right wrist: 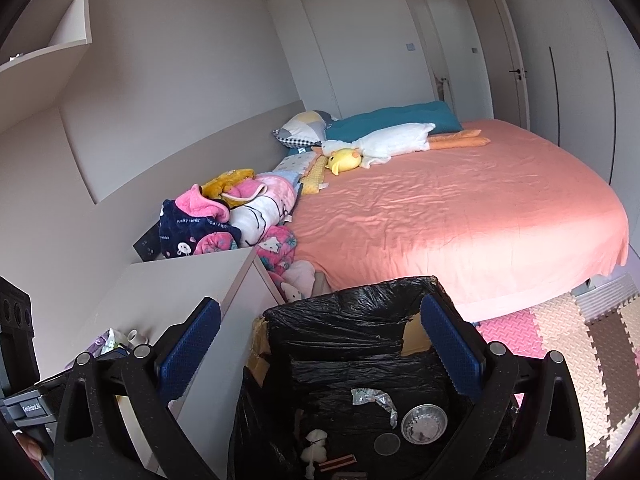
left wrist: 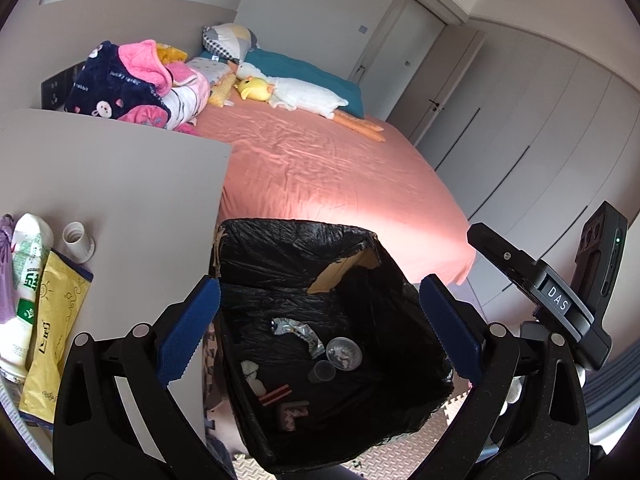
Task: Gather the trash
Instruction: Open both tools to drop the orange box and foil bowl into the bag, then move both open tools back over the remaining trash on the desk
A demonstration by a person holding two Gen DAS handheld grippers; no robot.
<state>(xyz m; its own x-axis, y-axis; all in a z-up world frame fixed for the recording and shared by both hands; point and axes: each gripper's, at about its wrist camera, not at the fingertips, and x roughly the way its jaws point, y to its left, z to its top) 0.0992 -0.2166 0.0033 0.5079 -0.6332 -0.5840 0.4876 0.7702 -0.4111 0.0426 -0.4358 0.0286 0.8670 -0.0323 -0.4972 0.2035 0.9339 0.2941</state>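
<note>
A cardboard bin lined with a black bag [left wrist: 296, 232] [right wrist: 344, 304] stands on the floor between the bedside table and the bed. Inside it lie a crumpled foil wrapper [left wrist: 296, 330] [right wrist: 372, 398], a foil cup [left wrist: 344, 354] [right wrist: 424, 424], a clear plastic cup [left wrist: 322, 372] [right wrist: 387, 444], a white tissue wad [left wrist: 252, 376] [right wrist: 314, 446] and a striped wrapper [left wrist: 276, 394] [right wrist: 338, 462]. My left gripper [left wrist: 320, 292] hangs open over the bin with nothing between its blue pads. My right gripper [right wrist: 320, 312] is also open and empty above the bin.
On the grey bedside table [left wrist: 120, 184] [right wrist: 180, 292] lie a yellow packet [left wrist: 56, 340], a white-and-green bottle [left wrist: 28, 276], a white cap [left wrist: 78, 240] and something purple [left wrist: 6, 272]. The bed with its pink sheet [left wrist: 320, 168], toys and blankets lies beyond. Foam mats [right wrist: 560, 340] cover the floor.
</note>
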